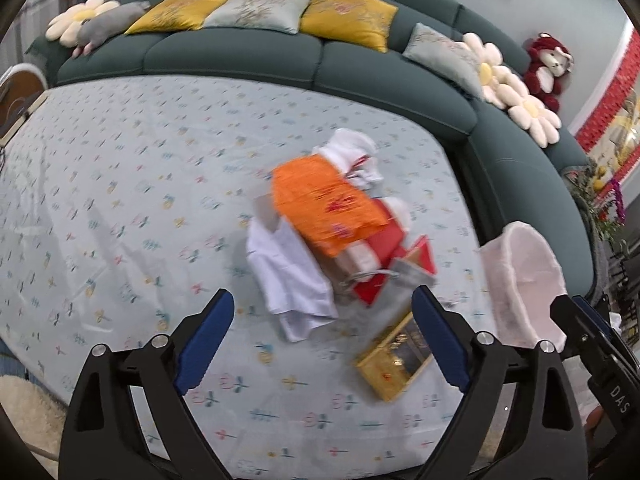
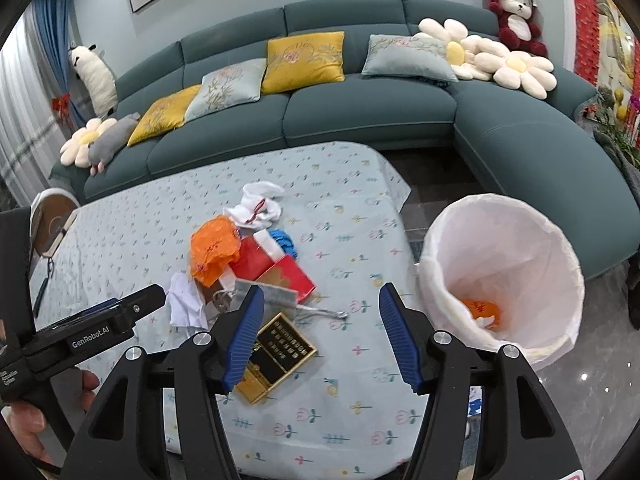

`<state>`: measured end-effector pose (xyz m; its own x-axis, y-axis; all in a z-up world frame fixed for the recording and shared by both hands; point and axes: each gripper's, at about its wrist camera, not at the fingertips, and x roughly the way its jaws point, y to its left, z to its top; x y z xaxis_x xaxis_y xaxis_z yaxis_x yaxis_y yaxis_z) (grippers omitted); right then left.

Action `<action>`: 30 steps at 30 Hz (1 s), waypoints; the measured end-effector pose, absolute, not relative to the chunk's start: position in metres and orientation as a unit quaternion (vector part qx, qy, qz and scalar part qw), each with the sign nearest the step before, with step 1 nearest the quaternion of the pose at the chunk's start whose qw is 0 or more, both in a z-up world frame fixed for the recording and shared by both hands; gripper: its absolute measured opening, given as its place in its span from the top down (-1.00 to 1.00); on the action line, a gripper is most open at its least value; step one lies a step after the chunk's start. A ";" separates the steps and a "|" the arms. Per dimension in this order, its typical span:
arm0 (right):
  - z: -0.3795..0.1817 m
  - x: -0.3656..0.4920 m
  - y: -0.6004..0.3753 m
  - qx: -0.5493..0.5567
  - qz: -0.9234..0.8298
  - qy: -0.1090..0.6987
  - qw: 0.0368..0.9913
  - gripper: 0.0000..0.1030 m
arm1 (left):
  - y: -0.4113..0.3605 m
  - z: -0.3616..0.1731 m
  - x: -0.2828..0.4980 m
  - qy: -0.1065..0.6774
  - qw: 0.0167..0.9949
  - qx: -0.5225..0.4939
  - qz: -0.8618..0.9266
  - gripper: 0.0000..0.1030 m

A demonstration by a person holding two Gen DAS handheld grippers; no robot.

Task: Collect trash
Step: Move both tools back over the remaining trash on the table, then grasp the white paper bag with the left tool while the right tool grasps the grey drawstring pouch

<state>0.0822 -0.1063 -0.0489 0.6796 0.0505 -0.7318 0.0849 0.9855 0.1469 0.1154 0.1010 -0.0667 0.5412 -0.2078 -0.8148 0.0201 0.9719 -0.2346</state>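
A heap of trash lies on the table with the flowered cloth (image 1: 100,200) (image 2: 352,380): an orange plastic bag (image 1: 320,204) (image 2: 212,252), white crumpled paper (image 1: 292,280) (image 2: 186,304), red boxes (image 1: 384,248) (image 2: 280,268), a grey pouch (image 2: 272,296) and a gold-and-black box (image 1: 394,360) (image 2: 276,354). My left gripper (image 1: 324,344) hangs open above the table just short of the heap, nothing between its fingers. My right gripper (image 2: 322,340) is open too, over the gold box's right side. A white-lined bin (image 2: 504,276) (image 1: 524,280) stands right of the table with orange trash inside.
A teal corner sofa (image 2: 360,112) with cushions, flower pillows and a plush bear (image 2: 516,16) wraps the table's far and right sides. A round wooden object (image 2: 52,220) sits at the table's left end. A person's hand (image 2: 24,420) holds the left gripper's handle.
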 end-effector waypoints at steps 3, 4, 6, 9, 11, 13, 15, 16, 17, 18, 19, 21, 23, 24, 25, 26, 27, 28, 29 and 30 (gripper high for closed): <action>-0.059 0.090 -0.097 0.082 -0.003 0.412 0.908 -0.15 | 0.112 -0.080 0.120 0.488 0.865 -0.102 -0.055 -0.68; -0.062 0.092 -0.094 0.081 -0.002 0.415 0.906 -0.15 | 0.114 -0.085 0.121 0.492 0.863 -0.101 -0.052 -0.69; -0.070 0.098 -0.088 0.081 0.002 0.423 0.902 -0.15 | 0.117 -0.092 0.124 0.499 0.860 -0.100 -0.049 -0.69; -0.079 0.104 -0.082 0.081 0.006 0.433 0.898 -0.15 | 0.121 -0.104 0.132 0.511 0.853 -0.100 -0.045 -0.68; -0.085 0.110 -0.078 0.078 0.008 0.440 0.895 -0.15 | 0.121 -0.109 0.137 0.517 0.849 -0.102 -0.045 -0.68; -0.091 0.116 -0.073 0.074 0.011 0.447 0.891 -0.15 | 0.120 -0.115 0.143 0.522 0.845 -0.104 -0.047 -0.68; -0.095 0.121 -0.071 0.073 0.013 0.452 0.889 -0.15 | 0.117 -0.119 0.150 0.527 0.841 -0.107 -0.051 -0.68; -0.097 0.124 -0.070 0.074 0.013 0.454 0.888 -0.15 | 0.115 -0.121 0.154 0.529 0.840 -0.107 -0.053 -0.65; -0.100 0.127 -0.069 0.075 0.014 0.457 0.886 -0.15 | 0.114 -0.124 0.157 0.532 0.838 -0.107 -0.053 -0.62; -0.102 0.129 -0.068 0.075 0.015 0.459 0.885 -0.15 | 0.113 -0.127 0.161 0.537 0.835 -0.109 -0.053 -0.58; -0.104 0.133 -0.067 0.076 0.016 0.462 0.883 -0.15 | 0.112 -0.130 0.164 0.541 0.832 -0.112 -0.055 -0.49; -0.107 0.137 -0.065 0.075 0.019 0.466 0.882 -0.15 | 0.111 -0.135 0.169 0.547 0.827 -0.116 -0.058 -0.36; -0.110 0.142 -0.062 0.076 0.022 0.469 0.880 -0.15 | 0.110 -0.138 0.173 0.552 0.823 -0.119 -0.063 -0.11; -0.112 0.144 -0.061 0.076 0.023 0.471 0.879 -0.15 | 0.110 -0.140 0.174 0.555 0.820 -0.121 -0.066 -0.06; -0.113 0.146 -0.060 0.077 0.025 0.472 0.878 -0.15 | 0.109 -0.142 0.175 0.557 0.818 -0.122 -0.070 0.01; -0.115 0.149 -0.059 0.077 0.026 0.474 0.877 -0.15 | 0.110 -0.142 0.175 0.556 0.819 -0.121 -0.070 0.06; -0.116 0.150 -0.057 0.078 0.028 0.475 0.876 -0.15 | 0.110 -0.141 0.174 0.554 0.821 -0.119 -0.070 0.08; -0.118 0.152 -0.056 0.078 0.030 0.477 0.875 -0.15 | 0.110 -0.141 0.174 0.552 0.822 -0.118 -0.072 0.16; -0.120 0.154 -0.054 0.079 0.032 0.478 0.874 -0.15 | 0.110 -0.139 0.172 0.550 0.823 -0.117 -0.075 0.19; -0.121 0.155 -0.052 0.080 0.034 0.479 0.873 -0.15 | 0.110 -0.138 0.171 0.549 0.824 -0.115 -0.076 0.21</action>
<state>0.1553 -0.0519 -0.1211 0.5384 0.1358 -0.8317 0.0176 0.9849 0.1722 0.1708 0.1098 -0.1384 0.3860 -0.2516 -0.8875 -0.0012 0.9620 -0.2732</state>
